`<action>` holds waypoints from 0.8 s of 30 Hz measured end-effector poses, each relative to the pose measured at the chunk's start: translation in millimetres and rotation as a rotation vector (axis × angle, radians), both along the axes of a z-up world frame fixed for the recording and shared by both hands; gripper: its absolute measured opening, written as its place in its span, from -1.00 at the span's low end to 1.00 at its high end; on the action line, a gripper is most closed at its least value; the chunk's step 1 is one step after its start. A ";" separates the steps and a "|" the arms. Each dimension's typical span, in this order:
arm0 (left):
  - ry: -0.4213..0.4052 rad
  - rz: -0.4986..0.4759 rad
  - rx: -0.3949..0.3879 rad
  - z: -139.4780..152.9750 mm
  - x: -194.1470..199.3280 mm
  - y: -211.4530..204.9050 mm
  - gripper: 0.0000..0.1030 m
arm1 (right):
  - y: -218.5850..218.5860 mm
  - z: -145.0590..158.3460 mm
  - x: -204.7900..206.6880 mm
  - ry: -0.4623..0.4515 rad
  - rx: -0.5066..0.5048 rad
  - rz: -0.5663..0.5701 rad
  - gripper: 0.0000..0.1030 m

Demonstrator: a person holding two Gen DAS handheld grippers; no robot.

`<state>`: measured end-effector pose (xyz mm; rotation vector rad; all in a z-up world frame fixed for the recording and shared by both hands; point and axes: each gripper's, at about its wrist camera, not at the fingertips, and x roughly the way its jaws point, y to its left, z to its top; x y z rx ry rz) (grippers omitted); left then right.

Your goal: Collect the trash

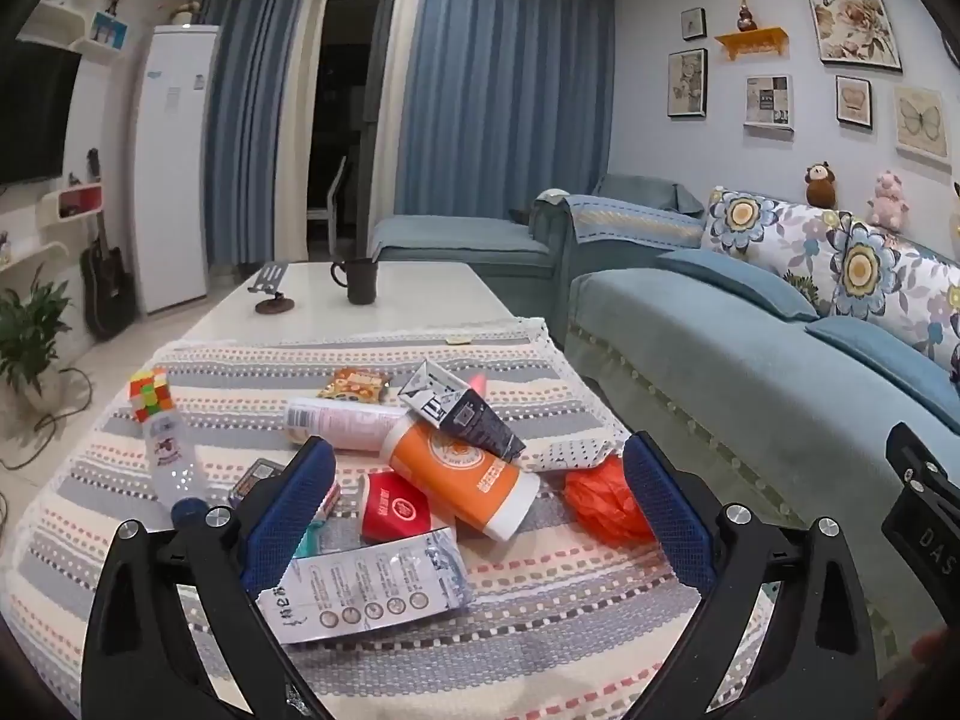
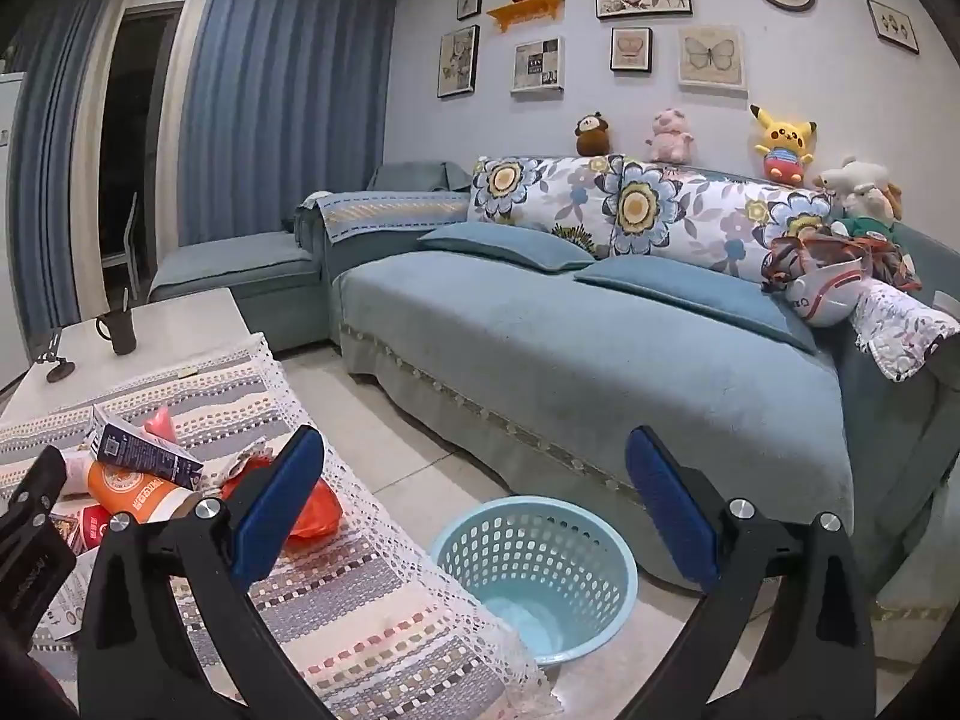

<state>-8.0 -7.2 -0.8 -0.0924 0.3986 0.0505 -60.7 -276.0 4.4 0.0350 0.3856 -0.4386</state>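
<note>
A pile of trash lies on the striped tablecloth point(image 1: 540, 618): an orange tube point(image 1: 462, 474), a dark carton point(image 1: 462, 408), a white-pink bottle point(image 1: 342, 423), a red packet point(image 1: 396, 507), a white printed wrapper point(image 1: 366, 591), an orange plastic bag point(image 1: 600, 501), a snack bag point(image 1: 354, 384) and a clear bottle point(image 1: 171, 462). My left gripper point(image 1: 480, 510) is open and empty, just above the pile. My right gripper point(image 2: 474, 510) is open and empty, above the table's right edge. A light blue basket point(image 2: 534, 570) stands on the floor between table and sofa.
A Rubik's cube point(image 1: 150, 393) sits at the cloth's left. A dark mug point(image 1: 360, 279) and a phone stand point(image 1: 273, 294) are on the far white tabletop. A blue sofa point(image 2: 600, 348) runs along the right. The other gripper's body point(image 1: 924, 510) shows at the right edge.
</note>
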 end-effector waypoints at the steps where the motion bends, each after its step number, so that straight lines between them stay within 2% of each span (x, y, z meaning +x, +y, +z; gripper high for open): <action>1: 0.000 0.001 -0.003 -0.3 0.0 0.6 0.82 | 1.5 0.5 -0.6 -0.005 -0.006 -0.001 0.85; 10: 0.000 0.018 -0.034 1.8 -2.8 8.8 0.82 | 1.9 0.1 -1.3 -0.006 0.004 0.023 0.85; 16: 0.032 0.028 -0.052 -0.7 2.0 12.8 0.82 | 0.2 -1.2 1.5 0.001 0.013 0.030 0.85; 24: 0.033 0.035 -0.038 -0.5 3.5 13.7 0.82 | -5.4 -5.5 4.5 0.026 0.042 0.030 0.85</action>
